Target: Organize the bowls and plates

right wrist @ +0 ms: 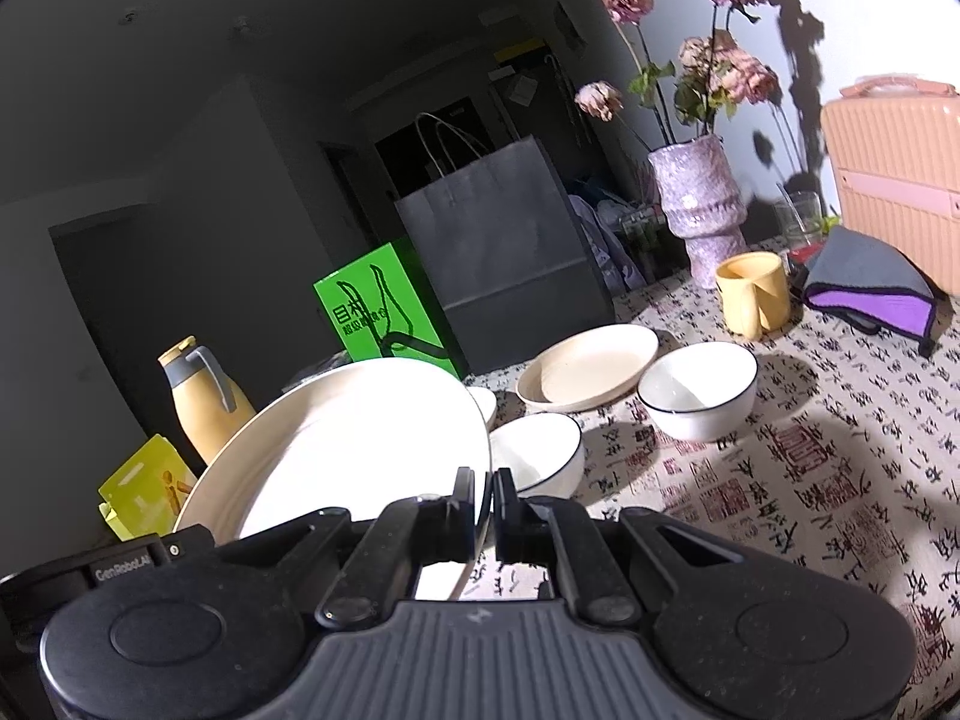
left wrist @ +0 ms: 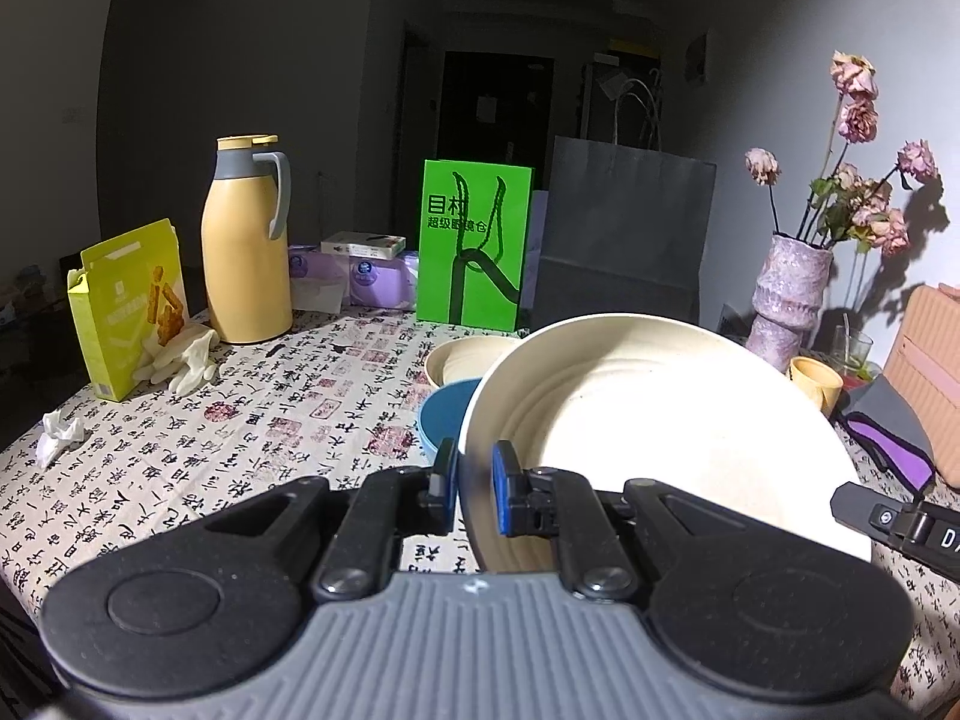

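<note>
Table (left wrist: 210,420) w/ script cloth: L gripper (left wrist: 471,483) & R gripper (right wrist: 483,501) fingers pinch opposite rims of cream plate (left wrist: 648,420), likely steadying it for stacking.

Matt cream plate (left wrist: 630,396), printed tablecloth (left wrist: 240,420)

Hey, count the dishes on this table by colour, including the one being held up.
Cream plates: 2
White bowls: 3, one mostly hidden
Blue dish: 1
Total: 6
</note>
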`<move>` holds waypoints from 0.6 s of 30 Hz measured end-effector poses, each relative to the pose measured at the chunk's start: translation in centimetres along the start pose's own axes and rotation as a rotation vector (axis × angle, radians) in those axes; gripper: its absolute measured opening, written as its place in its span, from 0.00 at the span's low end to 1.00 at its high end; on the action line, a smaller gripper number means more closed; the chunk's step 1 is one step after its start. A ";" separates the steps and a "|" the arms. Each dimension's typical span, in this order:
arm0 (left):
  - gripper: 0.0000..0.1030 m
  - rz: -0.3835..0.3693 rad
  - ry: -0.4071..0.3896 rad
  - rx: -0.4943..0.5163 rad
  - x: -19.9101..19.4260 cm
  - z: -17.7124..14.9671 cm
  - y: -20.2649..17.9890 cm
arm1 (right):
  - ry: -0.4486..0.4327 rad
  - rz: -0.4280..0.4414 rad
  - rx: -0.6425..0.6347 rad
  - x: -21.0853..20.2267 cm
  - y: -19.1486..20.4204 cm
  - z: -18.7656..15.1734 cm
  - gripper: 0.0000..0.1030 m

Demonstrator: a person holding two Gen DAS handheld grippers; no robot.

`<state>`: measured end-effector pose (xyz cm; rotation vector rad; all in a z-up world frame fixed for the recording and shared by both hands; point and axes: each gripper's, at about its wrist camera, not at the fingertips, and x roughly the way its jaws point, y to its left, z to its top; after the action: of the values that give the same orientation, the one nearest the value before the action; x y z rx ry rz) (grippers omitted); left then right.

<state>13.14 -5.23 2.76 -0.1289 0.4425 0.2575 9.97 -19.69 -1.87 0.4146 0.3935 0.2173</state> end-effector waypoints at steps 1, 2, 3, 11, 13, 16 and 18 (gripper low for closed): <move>0.12 -0.001 0.001 0.002 0.0 -0.1 -0.1 | 0.004 -0.001 0.005 0.1 -0.2 -0.2 0.06; 0.12 -0.002 0.001 0.005 -0.1 -0.3 -0.2 | 0.007 -0.002 0.009 0.1 -0.4 -0.3 0.06; 0.12 -0.003 -0.001 0.008 -0.1 -0.4 -0.3 | 0.011 -0.003 0.014 0.1 -0.6 -0.5 0.06; 0.12 -0.020 0.001 0.037 -0.4 -1.5 -1.1 | 0.027 -0.016 0.042 -0.1 -1.9 -1.6 0.06; 0.12 -0.021 0.004 0.046 -0.3 -1.8 -1.4 | 0.031 -0.021 0.047 -0.1 -2.3 -1.8 0.06; 0.12 -0.022 0.021 0.054 0.0 -2.3 -1.6 | 0.039 -0.028 0.052 0.0 -2.8 -2.1 0.06; 0.12 -0.024 0.029 0.057 0.3 -2.6 -1.7 | 0.043 -0.032 0.055 0.0 -3.0 -2.3 0.06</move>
<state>12.79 -7.31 0.45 -0.0826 0.4761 0.2196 9.39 -21.59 -5.15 0.4581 0.4484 0.1852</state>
